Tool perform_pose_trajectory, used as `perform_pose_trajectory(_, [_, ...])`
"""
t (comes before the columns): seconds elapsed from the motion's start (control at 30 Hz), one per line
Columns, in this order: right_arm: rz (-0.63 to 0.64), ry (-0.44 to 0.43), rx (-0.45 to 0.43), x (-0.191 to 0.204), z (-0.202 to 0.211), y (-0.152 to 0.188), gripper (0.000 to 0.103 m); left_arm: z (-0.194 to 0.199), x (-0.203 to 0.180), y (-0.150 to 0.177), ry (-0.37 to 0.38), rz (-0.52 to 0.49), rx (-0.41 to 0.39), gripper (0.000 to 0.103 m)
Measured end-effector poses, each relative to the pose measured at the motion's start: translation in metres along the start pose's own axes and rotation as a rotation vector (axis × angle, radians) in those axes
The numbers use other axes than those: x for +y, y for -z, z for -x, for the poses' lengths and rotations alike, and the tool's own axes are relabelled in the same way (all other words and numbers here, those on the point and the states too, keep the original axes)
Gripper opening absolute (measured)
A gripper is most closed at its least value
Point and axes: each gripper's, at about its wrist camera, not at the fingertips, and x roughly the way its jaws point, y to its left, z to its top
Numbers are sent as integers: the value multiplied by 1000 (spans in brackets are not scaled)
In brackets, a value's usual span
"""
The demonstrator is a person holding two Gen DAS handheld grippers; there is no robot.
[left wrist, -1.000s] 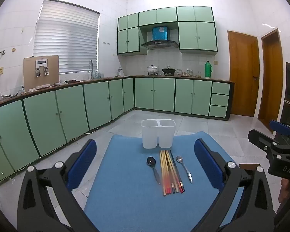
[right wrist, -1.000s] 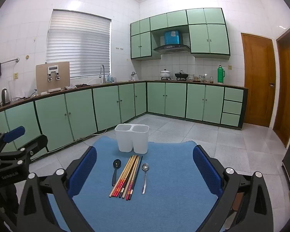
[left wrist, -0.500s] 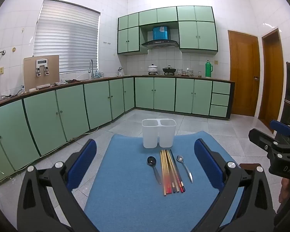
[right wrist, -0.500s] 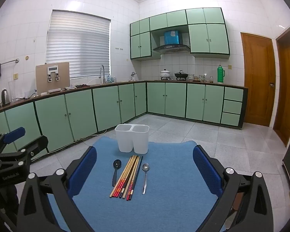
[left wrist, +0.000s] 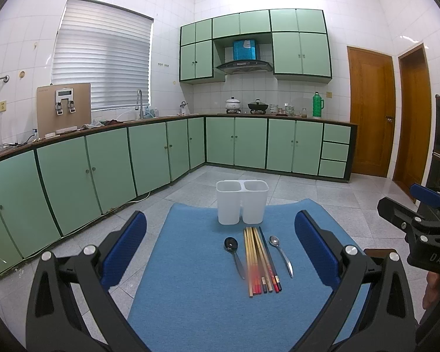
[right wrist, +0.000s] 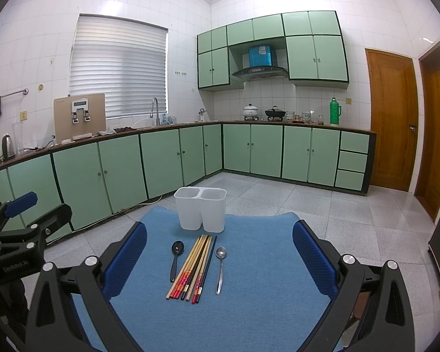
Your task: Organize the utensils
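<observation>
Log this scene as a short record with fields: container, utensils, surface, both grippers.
container: white plastic two-compartment holder, upright at the mat's far edge, nothing seen inside
utensils: bundle of wooden chopsticks between a dark spoon on its left and a silver metal spoon on its right, all flat
surface: blue mat
left gripper: jaws open, empty
right gripper: jaws open, empty

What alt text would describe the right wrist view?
Chopsticks lie bundled on a blue mat between a black spoon and a silver spoon, before an empty white two-compartment holder. The right tongs are open.
</observation>
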Motion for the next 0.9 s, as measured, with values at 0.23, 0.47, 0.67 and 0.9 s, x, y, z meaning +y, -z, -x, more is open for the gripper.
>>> perform_pose_trajectory(0.23, [-1, 0, 1, 0, 0, 0, 97, 0, 2, -2, 0, 0, 0, 98])
perform_pose_trajectory(0.47, [-1, -1, 1, 0, 0, 0, 97, 0, -1, 0, -1, 1, 0, 98])
perform_pose_trajectory(0.67, [0, -1, 3, -2, -1, 2, 97, -2, -1, 0, 0, 0, 0, 98])
perform_pose_trajectory(0.9, [1, 0, 5, -3, -1, 4, 97, -1, 3, 2, 1, 0, 2, 98])
